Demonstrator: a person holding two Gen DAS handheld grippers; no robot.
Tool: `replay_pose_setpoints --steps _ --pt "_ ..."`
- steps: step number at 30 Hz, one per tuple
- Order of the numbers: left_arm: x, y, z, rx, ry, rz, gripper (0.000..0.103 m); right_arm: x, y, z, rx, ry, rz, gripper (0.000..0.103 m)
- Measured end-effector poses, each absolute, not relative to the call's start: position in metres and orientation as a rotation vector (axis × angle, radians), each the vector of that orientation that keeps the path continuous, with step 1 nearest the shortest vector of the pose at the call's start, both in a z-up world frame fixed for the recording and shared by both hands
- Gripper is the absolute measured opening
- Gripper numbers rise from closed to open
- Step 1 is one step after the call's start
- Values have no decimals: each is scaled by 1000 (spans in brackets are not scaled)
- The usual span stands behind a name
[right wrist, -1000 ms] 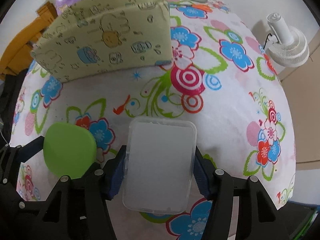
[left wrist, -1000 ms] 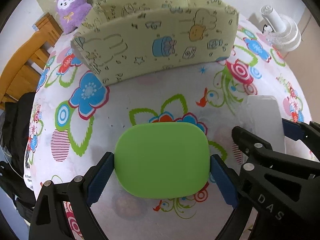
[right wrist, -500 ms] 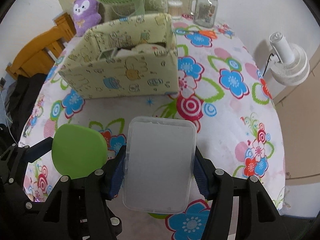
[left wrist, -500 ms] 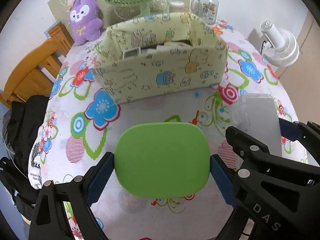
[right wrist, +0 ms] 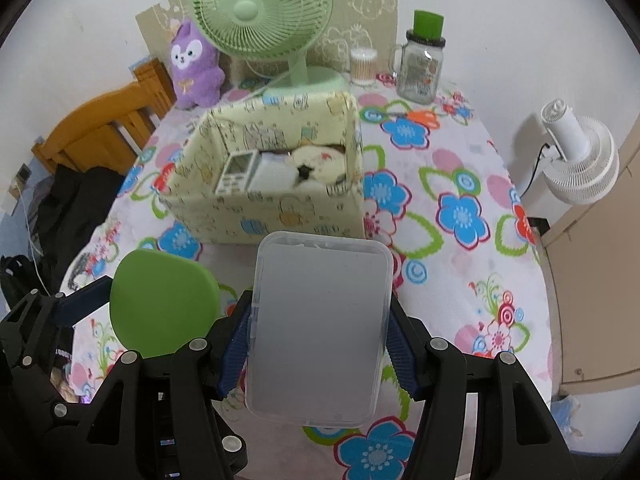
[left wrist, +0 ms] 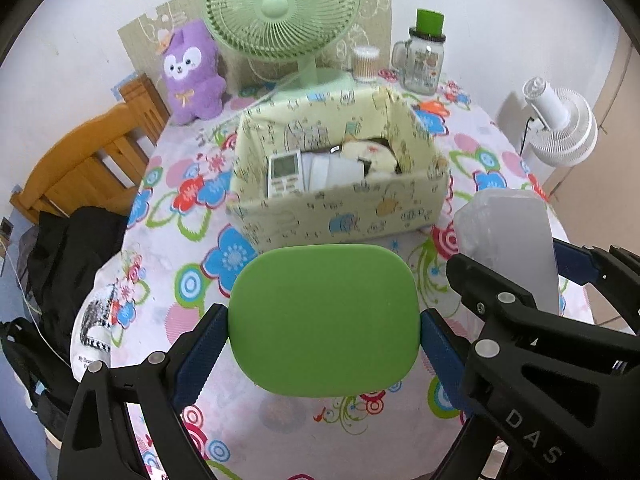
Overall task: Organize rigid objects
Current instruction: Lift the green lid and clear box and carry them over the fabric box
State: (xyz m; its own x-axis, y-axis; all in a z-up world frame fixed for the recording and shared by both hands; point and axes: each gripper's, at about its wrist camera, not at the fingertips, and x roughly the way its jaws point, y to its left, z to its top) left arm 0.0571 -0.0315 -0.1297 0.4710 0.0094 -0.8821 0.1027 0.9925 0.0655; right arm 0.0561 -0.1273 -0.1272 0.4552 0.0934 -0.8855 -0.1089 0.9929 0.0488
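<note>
My left gripper (left wrist: 324, 332) is shut on a flat green rounded lid (left wrist: 324, 320), held above the flowered tablecloth. In the right wrist view the same green lid (right wrist: 164, 300) shows at the lower left. My right gripper (right wrist: 320, 340) is shut on a clear plastic case (right wrist: 320, 328), its blue pads pressing both long sides. That clear case (left wrist: 512, 236) also shows at the right of the left wrist view. Beyond both stands a pale yellow patterned box (left wrist: 340, 208), open at the top, holding a white remote (left wrist: 285, 172) and other items. The yellow box (right wrist: 272, 200) lies ahead and left of the clear case.
At the back of the table stand a green fan (left wrist: 280, 12), a purple plush toy (left wrist: 192, 76), a glass jar with a green lid (left wrist: 424, 60) and a small container of cotton swabs (left wrist: 365, 64). A white fan (right wrist: 580, 160) stands off the right edge, a wooden chair (left wrist: 88, 160) at left.
Both grippers rose with their objects. The view tilted up, so the box's open top, the fan and the back wall came into sight and the box looks farther away.
</note>
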Motion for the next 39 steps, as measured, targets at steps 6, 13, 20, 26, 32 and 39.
replay_pose_setpoints --steps 6,13,20,26,32,39 --pt "66 -31 -113 107 1055 -54 95 65 -127 -111 -18 1068 126 63" --pt "77 -27 -98 81 1032 -49 95 78 -124 -94 -31 1045 135 63" --pt "87 -24 -89 68 1018 -47 95 90 -122 -84 -34 1035 141 63" --pt "98 -23 -84 66 1007 -51 95 101 -121 -78 -37 1028 140 63" --pt "110 -19 -85 67 1010 -52 95 112 -119 -77 -36 1026 143 63" --pt "127 -17 -87 77 1009 -64 95 128 -118 -79 -18 1030 137 63"
